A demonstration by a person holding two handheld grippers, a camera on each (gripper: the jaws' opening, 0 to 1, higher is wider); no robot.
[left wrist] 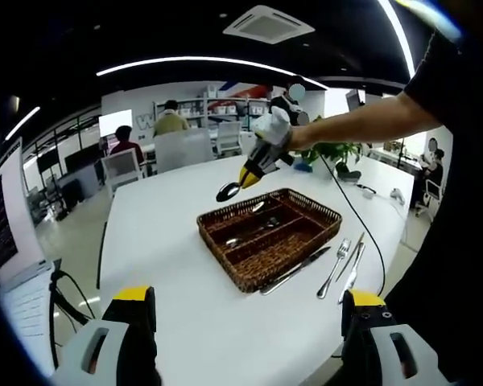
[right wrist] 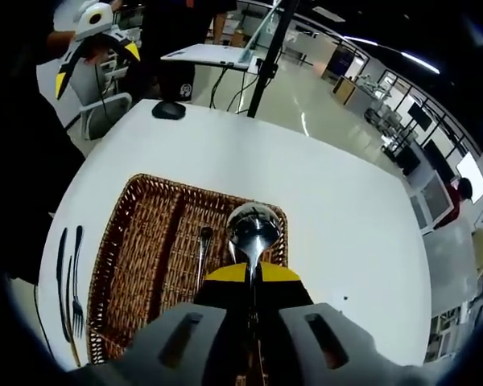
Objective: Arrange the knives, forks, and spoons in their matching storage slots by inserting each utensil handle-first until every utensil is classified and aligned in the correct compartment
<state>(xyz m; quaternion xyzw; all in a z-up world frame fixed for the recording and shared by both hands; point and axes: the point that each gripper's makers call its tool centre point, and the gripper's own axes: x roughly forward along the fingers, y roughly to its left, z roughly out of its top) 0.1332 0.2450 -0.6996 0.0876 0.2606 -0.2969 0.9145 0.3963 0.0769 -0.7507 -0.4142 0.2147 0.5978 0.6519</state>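
A brown wicker tray [left wrist: 225, 259] with long slots lies on the white table [left wrist: 169, 241]. My right gripper [left wrist: 243, 178] hangs above its far corner, shut on a spoon [left wrist: 228, 191]. Seen from the right gripper view, that spoon [right wrist: 253, 225] sticks out bowl-first from my right gripper [right wrist: 253, 277], over the tray [right wrist: 137, 241]. Another spoon [right wrist: 203, 245] lies in a slot. A knife [left wrist: 294, 271] and forks [left wrist: 334, 267] lie on the table beside the tray. My left gripper [left wrist: 245, 322] is open and holds nothing, back from the tray near the table's edge.
Loose cutlery [right wrist: 68, 281] lies left of the tray. A black mouse [right wrist: 168, 110] sits at the far table edge, with a laptop [right wrist: 209, 55] on a stand beyond. A black cable [left wrist: 356, 217] runs across the table. Chairs and people are behind the table.
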